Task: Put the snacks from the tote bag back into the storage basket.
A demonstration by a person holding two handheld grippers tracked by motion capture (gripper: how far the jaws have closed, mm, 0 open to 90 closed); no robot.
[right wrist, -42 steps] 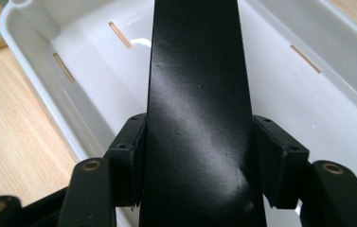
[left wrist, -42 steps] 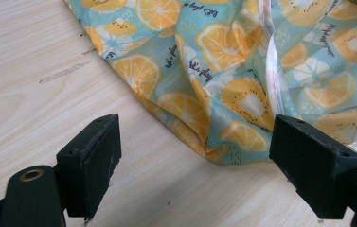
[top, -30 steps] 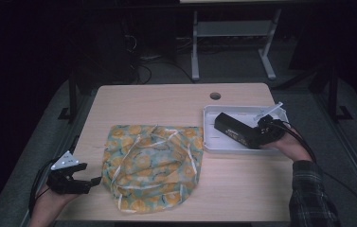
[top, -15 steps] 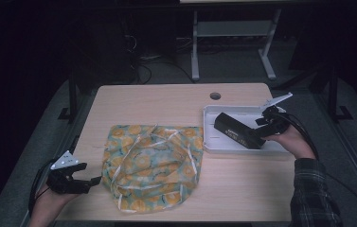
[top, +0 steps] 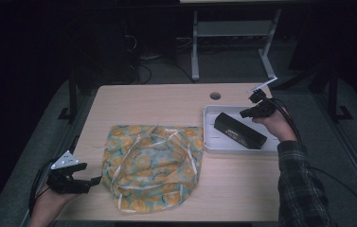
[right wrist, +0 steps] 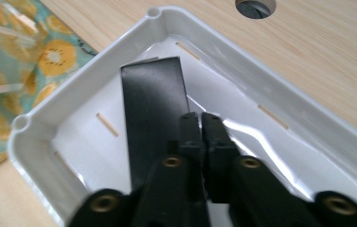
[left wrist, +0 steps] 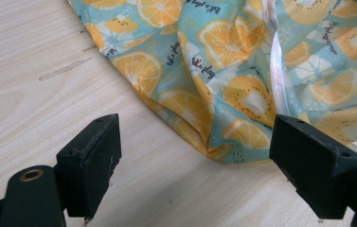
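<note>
Right tongs (top: 247, 113) raised over the far right corner of the white rectangular plastic tray (top: 210, 137), jaws just closed, pressed flat together with nothing between them. Black oblong box (top: 240, 131) lying loose in that tray, just below and ahead of the closed jaw tips, slanted across the tray floor; in the right gripper view, the box (right wrist: 152, 109) running away from the right tongs (right wrist: 201, 118) toward the tray's rounded corner (right wrist: 22, 124). Left tongs (top: 93, 180) low on the pale wooden surface (top: 157, 101), jaws spread wide and gripping nothing. Crumpled turquoise cloth printed with orange slices (top: 150, 163) just ahead of those open jaws; in the left gripper view, its folded edge (left wrist: 218, 99) reaching toward the gap between them, whether touching a jaw impossible to tell. Counted: one box, one tray, one cloth, two tongs.
</note>
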